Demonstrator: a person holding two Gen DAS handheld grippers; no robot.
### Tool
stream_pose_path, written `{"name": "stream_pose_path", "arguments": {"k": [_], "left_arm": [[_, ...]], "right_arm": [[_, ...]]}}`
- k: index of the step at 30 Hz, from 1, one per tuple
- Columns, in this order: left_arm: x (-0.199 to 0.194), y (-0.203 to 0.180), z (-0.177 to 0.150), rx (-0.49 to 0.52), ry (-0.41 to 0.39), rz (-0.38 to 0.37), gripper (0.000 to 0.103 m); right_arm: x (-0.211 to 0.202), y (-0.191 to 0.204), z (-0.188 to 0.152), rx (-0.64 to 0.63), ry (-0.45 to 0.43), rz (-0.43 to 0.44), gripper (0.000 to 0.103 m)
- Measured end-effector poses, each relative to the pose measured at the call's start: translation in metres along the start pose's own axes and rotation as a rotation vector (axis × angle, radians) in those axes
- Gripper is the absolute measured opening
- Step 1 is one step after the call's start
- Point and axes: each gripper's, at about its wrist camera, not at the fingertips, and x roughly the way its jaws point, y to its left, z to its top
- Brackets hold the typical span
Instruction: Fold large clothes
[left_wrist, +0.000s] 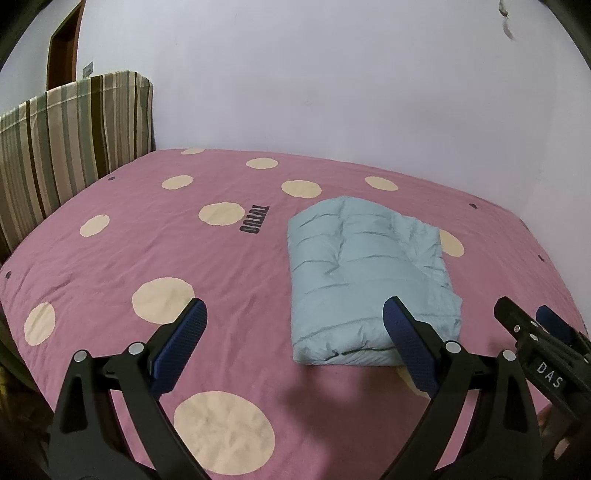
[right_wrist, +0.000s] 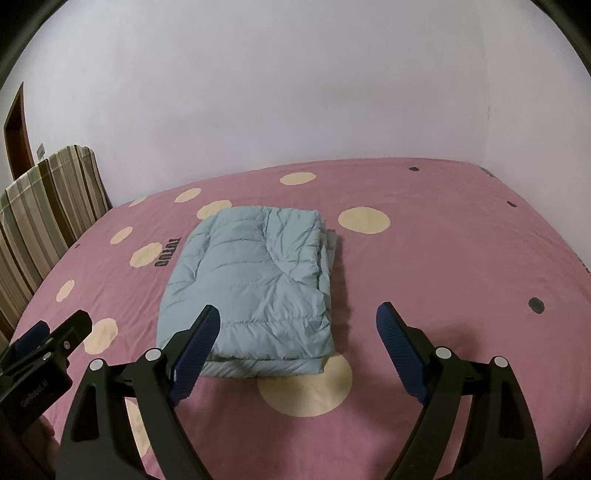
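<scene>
Jacket (right_wrist: 247, 291), pale blue & puffy, lies folded into a compact rectangle on the bed (right_wrist: 443, 258), roughly mid-bed, its near edge just beyond both grippers. Layers are stacked; the right side looks a bit uneven, w/ a lower layer peeking out past the top one. Judging by that, the fold is basically done; what's left is prob. a tidy-up of that right edge, or nothing.

Left gripper (left_wrist: 295, 339) has its fingers spread wide, nothing between them, pads clear of the jacket. Right gripper (right_wrist: 297, 339) likewise: fingers wide apart, empty, hanging above the near end of the jacket w/o touching it. Each gripper shows at the edge of the other's view, so they sit side by side.

Surface: pink bedsheet w/ big cream dots & small dark ones, some printed lettering left of the jacket; lightly creased, soft. Room: plain pale wall along the far side, striped headboard (left_wrist: 74, 140) at far left, brown door frame (left_wrist: 62, 48) behind it.
</scene>
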Motion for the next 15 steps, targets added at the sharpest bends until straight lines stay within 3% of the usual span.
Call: {"name": "stream_pose_path", "arguments": {"k": [15], "left_arm": [[-0.0041,-0.0063,-0.0008,0.000,0.000,-0.008,0.096]], "right_arm": [[-0.0042,0.0013,-0.0007,-0.001,-0.015,-0.006,0.085]]}}
